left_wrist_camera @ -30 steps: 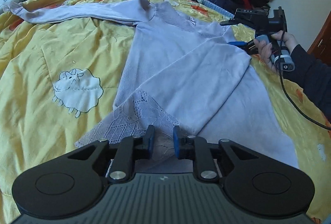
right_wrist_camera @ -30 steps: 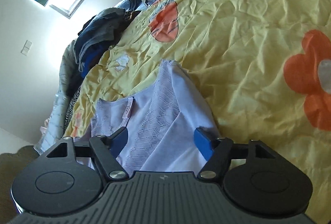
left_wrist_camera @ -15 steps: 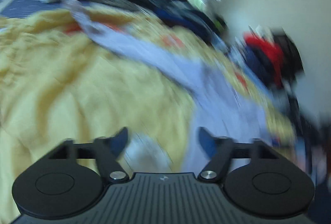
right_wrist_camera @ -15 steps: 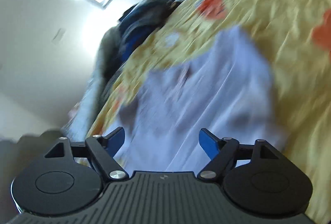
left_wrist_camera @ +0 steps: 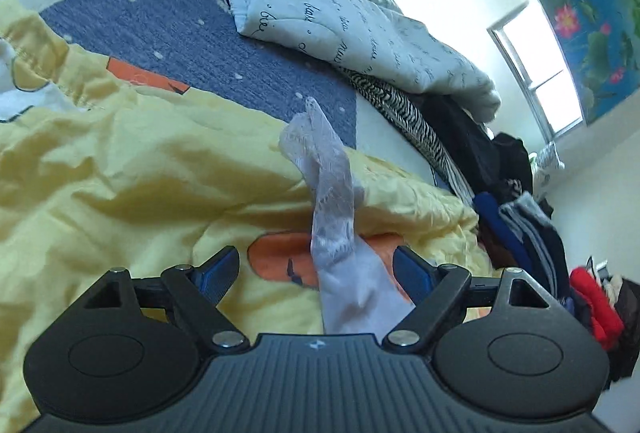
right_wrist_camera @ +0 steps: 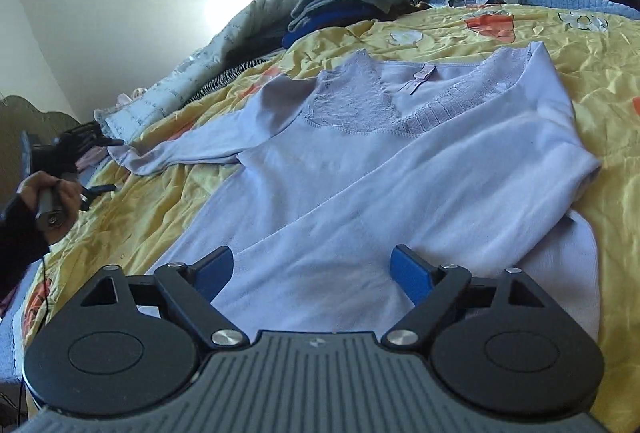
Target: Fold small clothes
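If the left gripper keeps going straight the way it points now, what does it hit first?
Most likely the lavender sleeve's lace cuff: it lies between the open left gripper fingers and runs ahead of them. Beyond it is the yellow quilt. How close the cuff is remains unclear.

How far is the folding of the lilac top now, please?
Early. One sleeve already lies folded across the body of the lilac top. The other sleeve is still stretched out on the yellow quilt; the open left gripper is at its lace cuff. The open right gripper hovers over the body. Remaining folds are left.
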Action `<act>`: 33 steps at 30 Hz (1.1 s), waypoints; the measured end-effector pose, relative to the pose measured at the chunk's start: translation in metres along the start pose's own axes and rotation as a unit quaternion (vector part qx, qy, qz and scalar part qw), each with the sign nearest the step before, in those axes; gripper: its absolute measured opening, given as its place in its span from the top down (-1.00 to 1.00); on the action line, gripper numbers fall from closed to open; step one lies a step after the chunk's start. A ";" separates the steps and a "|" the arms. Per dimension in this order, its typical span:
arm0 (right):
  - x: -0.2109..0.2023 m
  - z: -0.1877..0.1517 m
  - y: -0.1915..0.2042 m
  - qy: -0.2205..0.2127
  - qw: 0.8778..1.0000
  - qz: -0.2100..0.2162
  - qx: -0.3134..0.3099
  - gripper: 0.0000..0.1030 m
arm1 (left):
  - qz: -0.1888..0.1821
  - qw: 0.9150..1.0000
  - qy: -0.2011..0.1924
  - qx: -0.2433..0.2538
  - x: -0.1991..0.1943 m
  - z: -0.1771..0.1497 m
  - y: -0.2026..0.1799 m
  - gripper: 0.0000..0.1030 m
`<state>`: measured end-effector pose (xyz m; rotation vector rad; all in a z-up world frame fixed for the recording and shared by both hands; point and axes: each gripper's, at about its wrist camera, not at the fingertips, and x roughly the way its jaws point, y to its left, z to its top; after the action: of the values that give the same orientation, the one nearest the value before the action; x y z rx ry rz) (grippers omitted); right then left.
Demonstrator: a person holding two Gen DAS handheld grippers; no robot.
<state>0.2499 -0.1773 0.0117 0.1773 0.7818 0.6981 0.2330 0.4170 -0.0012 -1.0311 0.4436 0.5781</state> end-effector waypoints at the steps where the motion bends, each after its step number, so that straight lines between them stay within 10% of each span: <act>1: 0.000 -0.002 0.000 -0.006 1.000 0.005 0.001 -0.76 | -0.002 1.000 -0.002 -0.005 0.004 0.002 0.000 -0.58; 6: 0.003 -0.013 0.009 -0.020 0.999 0.002 -0.033 -0.93 | 0.002 1.000 0.005 0.016 0.020 0.002 -0.002 0.60; 16: 0.000 -0.011 -0.004 -0.032 0.999 0.036 0.008 -0.93 | 0.023 0.999 -0.023 0.043 0.018 -0.005 -0.003 0.87; 21: -0.001 -0.010 -0.009 -0.037 0.998 0.049 0.026 -0.93 | -0.002 0.981 -0.071 0.181 -0.021 -0.024 -0.057 0.88; 24: -0.002 -0.010 -0.012 -0.038 0.997 0.055 0.037 -0.93 | -0.065 0.935 -0.103 0.333 -0.072 -0.076 -0.111 0.88; 28: -0.007 -0.003 -0.031 -0.030 0.985 0.090 0.144 -0.96 | -0.163 0.802 -0.101 0.565 -0.147 -0.209 -0.155 0.87; 31: -0.012 -0.004 -0.066 -0.035 0.935 0.171 0.308 -1.00 | -0.217 0.710 -0.043 0.668 -0.174 -0.307 -0.145 0.82; 33: -0.014 -0.011 -0.082 -0.038 0.902 0.209 0.376 -1.00 | -0.214 0.682 -0.011 0.699 -0.174 -0.350 -0.135 0.82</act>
<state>0.2772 -0.2494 -0.0202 1.0984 0.9181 0.7526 0.1591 0.0113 0.0352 0.3958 0.4442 -0.2602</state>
